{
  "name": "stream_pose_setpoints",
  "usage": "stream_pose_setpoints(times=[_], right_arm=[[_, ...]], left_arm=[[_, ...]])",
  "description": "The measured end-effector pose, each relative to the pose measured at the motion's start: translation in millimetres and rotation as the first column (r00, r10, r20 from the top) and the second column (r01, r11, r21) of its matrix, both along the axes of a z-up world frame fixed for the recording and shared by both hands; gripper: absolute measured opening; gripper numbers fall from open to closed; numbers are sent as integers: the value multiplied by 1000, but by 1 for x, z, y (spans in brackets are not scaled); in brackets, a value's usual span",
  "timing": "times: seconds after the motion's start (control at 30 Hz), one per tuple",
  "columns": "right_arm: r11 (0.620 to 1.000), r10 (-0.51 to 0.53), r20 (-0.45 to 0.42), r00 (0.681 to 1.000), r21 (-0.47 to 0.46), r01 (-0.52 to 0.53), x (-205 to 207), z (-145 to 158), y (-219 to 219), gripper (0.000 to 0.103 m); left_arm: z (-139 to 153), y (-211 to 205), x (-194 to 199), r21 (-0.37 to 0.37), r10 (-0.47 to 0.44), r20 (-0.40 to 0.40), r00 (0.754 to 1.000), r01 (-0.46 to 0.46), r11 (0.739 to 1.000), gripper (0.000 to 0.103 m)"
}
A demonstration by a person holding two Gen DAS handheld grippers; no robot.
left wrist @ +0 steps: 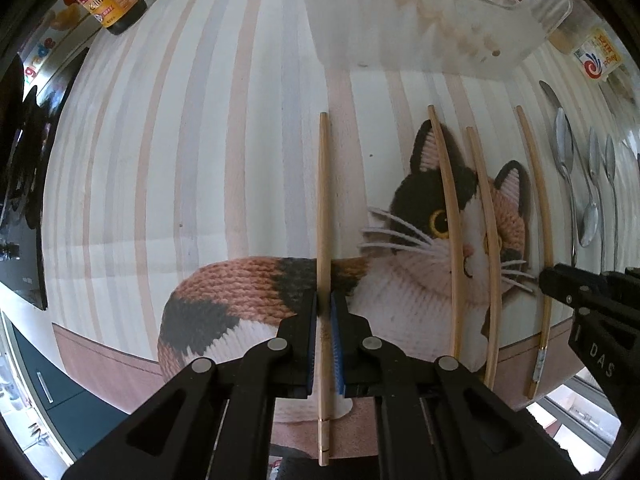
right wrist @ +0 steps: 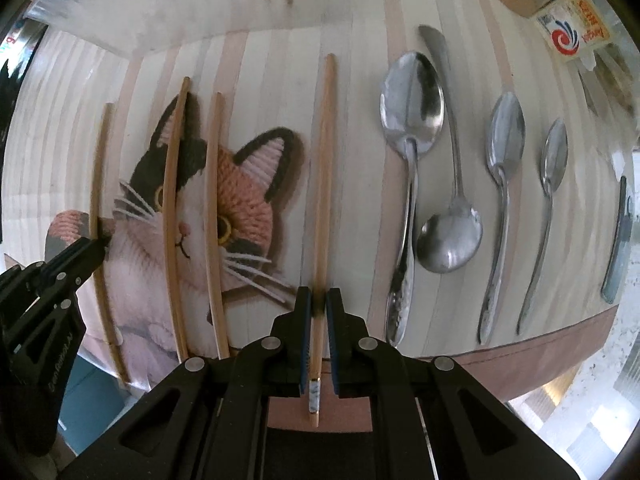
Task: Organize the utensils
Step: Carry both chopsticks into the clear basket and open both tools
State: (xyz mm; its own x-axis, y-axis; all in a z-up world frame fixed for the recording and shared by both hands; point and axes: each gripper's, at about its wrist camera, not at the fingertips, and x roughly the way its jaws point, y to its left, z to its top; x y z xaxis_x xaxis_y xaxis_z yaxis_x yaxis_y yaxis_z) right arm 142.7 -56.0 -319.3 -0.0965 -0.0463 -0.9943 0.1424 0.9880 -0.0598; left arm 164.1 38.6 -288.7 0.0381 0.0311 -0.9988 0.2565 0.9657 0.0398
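Soft, even daylight falls on the striped cat-print placemat point(left wrist: 180, 160), with faint shadows. Glare glints on the shiny steel spoons point(right wrist: 414, 96) to its right. Fisheye distortion bends the mat's edges, and the corners around it are dark and blurred.

Four wooden chopsticks point(left wrist: 448, 232) lie parallel on the mat; one chopstick point(left wrist: 323, 272) sits between the left fingers point(left wrist: 304, 344), another point(right wrist: 322, 208) between the right fingers point(right wrist: 302, 344); the steel spoons point(right wrist: 412, 160) lie right of those.
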Motion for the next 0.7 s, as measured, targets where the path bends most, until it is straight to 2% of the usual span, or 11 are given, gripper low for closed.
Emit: stream_pose_setpoints(times=[0.13,0.3,0.47,0.7], right_arm=[[1000,-21,25,999,10,21,1,0,-6,7],[999,-14,39,999,40,12,-13,4,-17,7],[999,-4,91,996,54,-1,-23,35,-21,7],[996,-7,160,987,91,-8,-33,79,-27,7]], left_arm=[[3,6,-8,1,11,11,1000,-11,1000,5],[26,24,-16,16,24,58,998,-25,1000,4],[59,32,-17,19,30,124,992,-32,999,4],[110,47,-17,-22,77,215,974,-74,997,4]])
